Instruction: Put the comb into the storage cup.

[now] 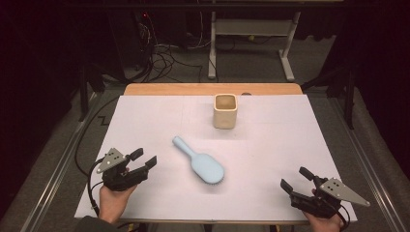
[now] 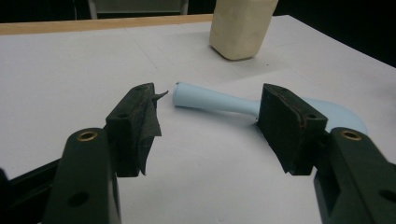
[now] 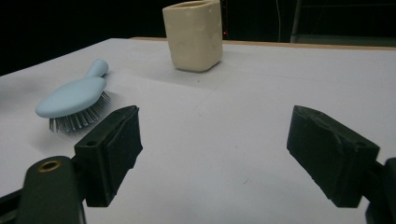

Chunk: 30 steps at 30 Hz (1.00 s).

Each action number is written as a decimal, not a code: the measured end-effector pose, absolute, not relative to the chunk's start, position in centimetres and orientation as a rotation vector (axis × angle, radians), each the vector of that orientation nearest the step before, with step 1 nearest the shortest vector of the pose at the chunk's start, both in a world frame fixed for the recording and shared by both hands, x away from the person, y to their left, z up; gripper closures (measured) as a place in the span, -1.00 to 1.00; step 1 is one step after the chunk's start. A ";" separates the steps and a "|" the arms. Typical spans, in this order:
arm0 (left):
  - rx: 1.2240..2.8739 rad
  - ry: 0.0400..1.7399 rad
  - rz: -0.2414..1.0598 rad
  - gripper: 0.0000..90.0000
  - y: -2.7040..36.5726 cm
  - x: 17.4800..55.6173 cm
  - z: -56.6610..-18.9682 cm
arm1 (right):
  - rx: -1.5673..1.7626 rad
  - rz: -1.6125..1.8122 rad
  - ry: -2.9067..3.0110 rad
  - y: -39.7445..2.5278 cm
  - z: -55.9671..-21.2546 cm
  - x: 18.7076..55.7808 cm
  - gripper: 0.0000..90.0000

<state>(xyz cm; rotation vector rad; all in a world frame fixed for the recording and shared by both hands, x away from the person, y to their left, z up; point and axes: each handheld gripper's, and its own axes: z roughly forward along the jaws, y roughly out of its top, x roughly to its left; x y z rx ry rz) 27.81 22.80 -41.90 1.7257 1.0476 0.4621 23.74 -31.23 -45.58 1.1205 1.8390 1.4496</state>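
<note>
Both jaws wide, empty; hairbrush [image 1: 200,163] mid-frame, handle toward upper left, nearer left gripper [image 1: 143,162] than right gripper [image 1: 296,178].

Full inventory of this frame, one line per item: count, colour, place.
hairbrush: 1, light blue, centre of the table, bristles down, handle pointing to the far left
cup: 1, cream, squarish, upright, behind the hairbrush near the far edge
table: 1, white top with a wooden strip along the far edge
desk frame: 1, white legs, on the floor behind the table
cables: several, dark, on the floor at the far left
left hand-held gripper: 1, black, near left of the table, jaws open, facing the hairbrush handle
right hand-held gripper: 1, black, near right corner, jaws open
</note>
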 end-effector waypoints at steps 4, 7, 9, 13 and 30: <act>1.732 1.028 0.462 -0.14 22.1 28.3 -41.4 | 1.120 1.453 1.843 -31.2 -45.6 23.8 -0.59; 1.735 1.019 0.459 -0.14 21.8 28.5 -41.2 | 1.121 1.453 1.842 -31.2 -45.6 23.7 -0.59; 1.744 1.008 0.456 -0.14 21.4 28.9 -41.1 | 1.120 1.455 1.843 -31.2 -45.6 23.7 -0.59; 1.753 1.000 0.457 -0.14 21.0 29.3 -41.0 | 1.125 1.455 1.846 -31.1 -45.6 23.8 -0.59; 1.815 0.943 0.472 -0.16 18.2 32.5 -40.3 | 1.107 1.443 1.862 -31.1 -45.6 23.8 -0.59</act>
